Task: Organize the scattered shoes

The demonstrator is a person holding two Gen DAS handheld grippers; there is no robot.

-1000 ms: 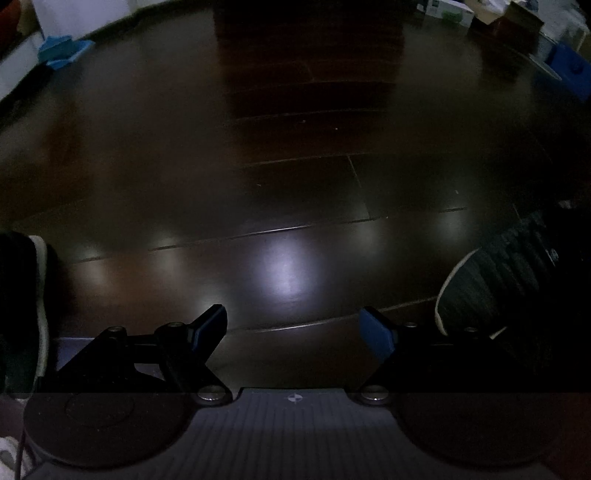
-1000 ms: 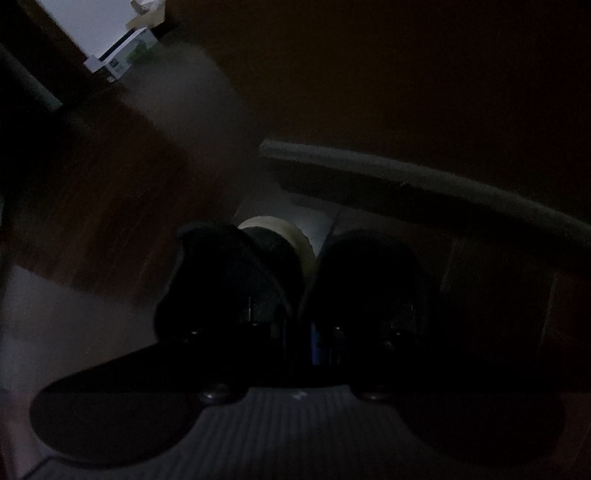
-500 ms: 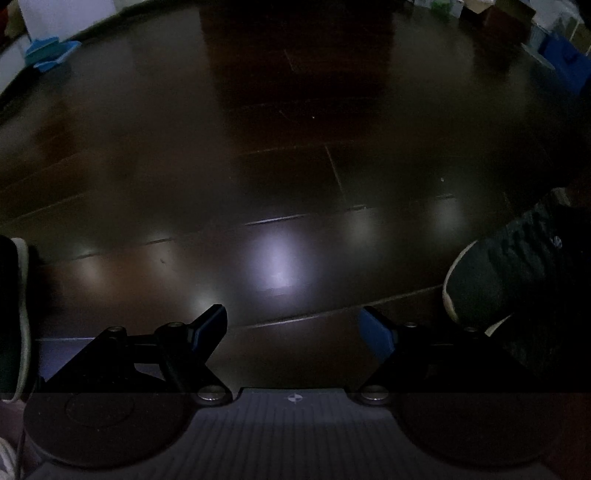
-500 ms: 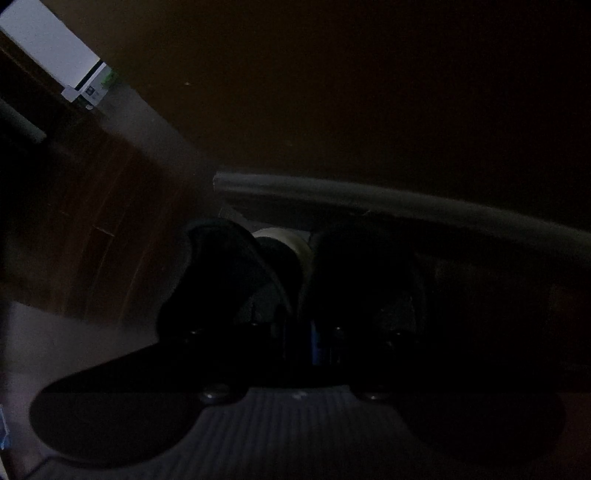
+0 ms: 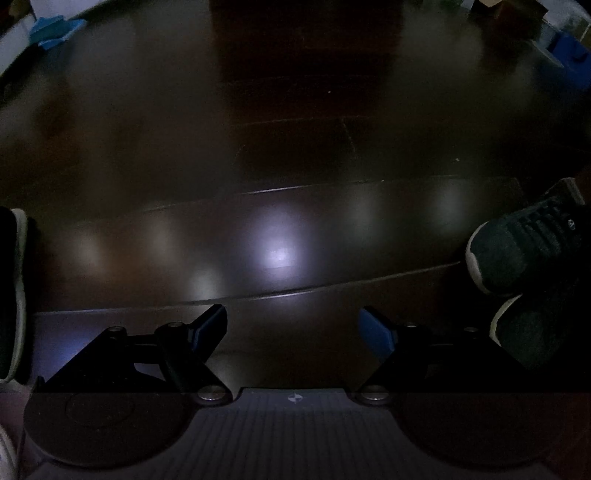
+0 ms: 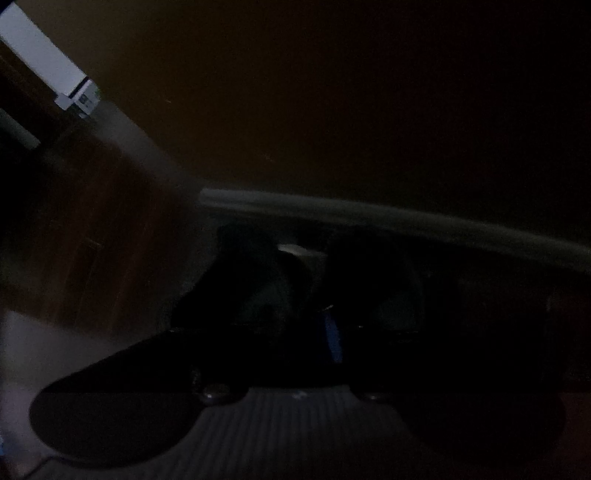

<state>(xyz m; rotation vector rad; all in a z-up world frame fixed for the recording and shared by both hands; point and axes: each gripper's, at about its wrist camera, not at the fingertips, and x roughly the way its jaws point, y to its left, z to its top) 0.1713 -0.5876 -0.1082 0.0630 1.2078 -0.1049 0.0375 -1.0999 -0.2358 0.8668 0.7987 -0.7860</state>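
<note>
In the left wrist view my left gripper (image 5: 291, 317) hangs open over the dark wooden floor (image 5: 295, 147), nothing between its blue pads. Two dark knit sneakers with pale soles (image 5: 517, 247) sit close together at the right edge, toes pointing left. Another dark shoe with a pale sole (image 5: 14, 288) shows at the left edge. The right wrist view is very dark. There my right gripper (image 6: 325, 325) is shut on the adjoining inner collars of a pair of dark shoes (image 6: 251, 280), one on each side of the fingers.
A grey rail or edge (image 6: 406, 218) runs across just beyond the held shoes, with a dark surface above it. A white box (image 6: 77, 96) lies at the upper left. Blue items (image 5: 55, 29) and boxes (image 5: 565, 55) line the far floor edges.
In the left view the sneakers at the right have slid toward the frame edge and both toes now show. In the right view the grey rail has dropped closer to the held shoes.
</note>
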